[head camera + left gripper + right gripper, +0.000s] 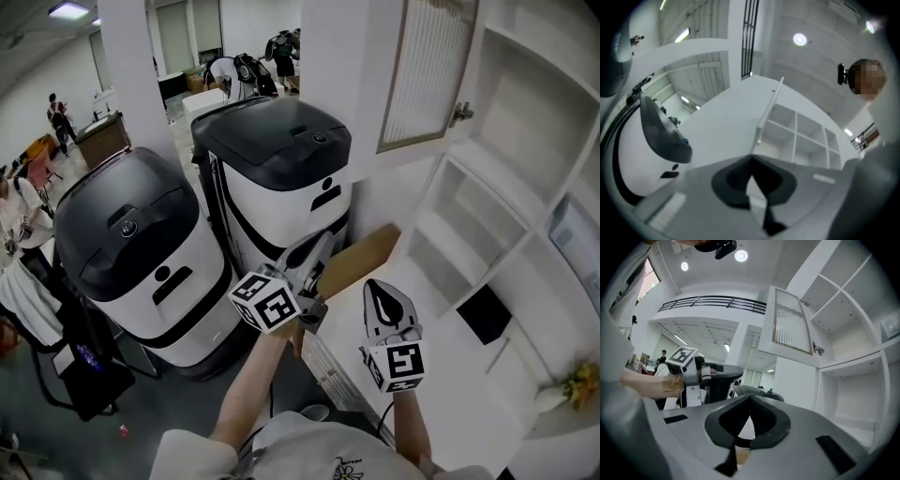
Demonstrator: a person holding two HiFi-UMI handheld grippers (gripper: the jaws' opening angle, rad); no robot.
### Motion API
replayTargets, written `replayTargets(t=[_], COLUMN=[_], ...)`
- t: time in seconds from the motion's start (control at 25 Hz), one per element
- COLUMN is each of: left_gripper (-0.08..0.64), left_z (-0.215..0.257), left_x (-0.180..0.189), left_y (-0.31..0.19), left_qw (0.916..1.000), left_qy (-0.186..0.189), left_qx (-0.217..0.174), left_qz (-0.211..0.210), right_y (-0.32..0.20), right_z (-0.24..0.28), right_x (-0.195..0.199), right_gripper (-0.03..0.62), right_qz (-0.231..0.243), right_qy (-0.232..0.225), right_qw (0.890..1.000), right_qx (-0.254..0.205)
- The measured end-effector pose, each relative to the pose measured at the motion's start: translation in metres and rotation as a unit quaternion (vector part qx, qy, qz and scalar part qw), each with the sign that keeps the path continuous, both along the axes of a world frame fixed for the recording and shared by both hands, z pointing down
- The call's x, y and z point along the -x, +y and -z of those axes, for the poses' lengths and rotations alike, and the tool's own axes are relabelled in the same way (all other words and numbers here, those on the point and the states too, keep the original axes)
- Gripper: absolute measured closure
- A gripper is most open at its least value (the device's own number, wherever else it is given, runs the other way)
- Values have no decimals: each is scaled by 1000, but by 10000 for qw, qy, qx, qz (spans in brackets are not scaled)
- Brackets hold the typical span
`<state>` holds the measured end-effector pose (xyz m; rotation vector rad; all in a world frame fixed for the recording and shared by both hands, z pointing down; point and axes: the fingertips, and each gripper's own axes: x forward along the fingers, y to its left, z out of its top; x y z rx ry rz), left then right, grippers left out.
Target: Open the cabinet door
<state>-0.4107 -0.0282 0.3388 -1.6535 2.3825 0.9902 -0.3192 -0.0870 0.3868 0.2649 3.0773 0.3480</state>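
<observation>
Head view — door open, both grippers low and empty.
Head view: the cabinet door (427,70) stands swung out from the white shelves (487,187), well above the left gripper (322,246) and the right gripper (375,286). Left gripper view: jaws together on nothing. Right gripper view: jaws likewise closed and empty, door high ahead — the opening looks done; the next move likely calls only for backing clear.
</observation>
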Motion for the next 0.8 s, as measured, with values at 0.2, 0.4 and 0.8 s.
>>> replayTargets(t=[0.2, 0.4, 0.8], left_gripper=[555, 554, 555], left_z=[-20, -21, -32], left_x=[-6, -17, -52], left_y=[2, -5, -29], left_qw=[9963, 9589, 9122], left_qy=[-188, -1282, -2039], left_qx=[624, 1997, 2867], left_qz=[555, 1559, 2100], right_y=[4, 3, -15], right_z=[-3, 2, 0], right_x=[-1, -1, -8], right_gripper=[592, 592, 592], right_qz=[-11, -34, -417], right_qy=[14, -80, -135], right_qw=[10000, 10000, 9987], right_qx=[7, 39, 250])
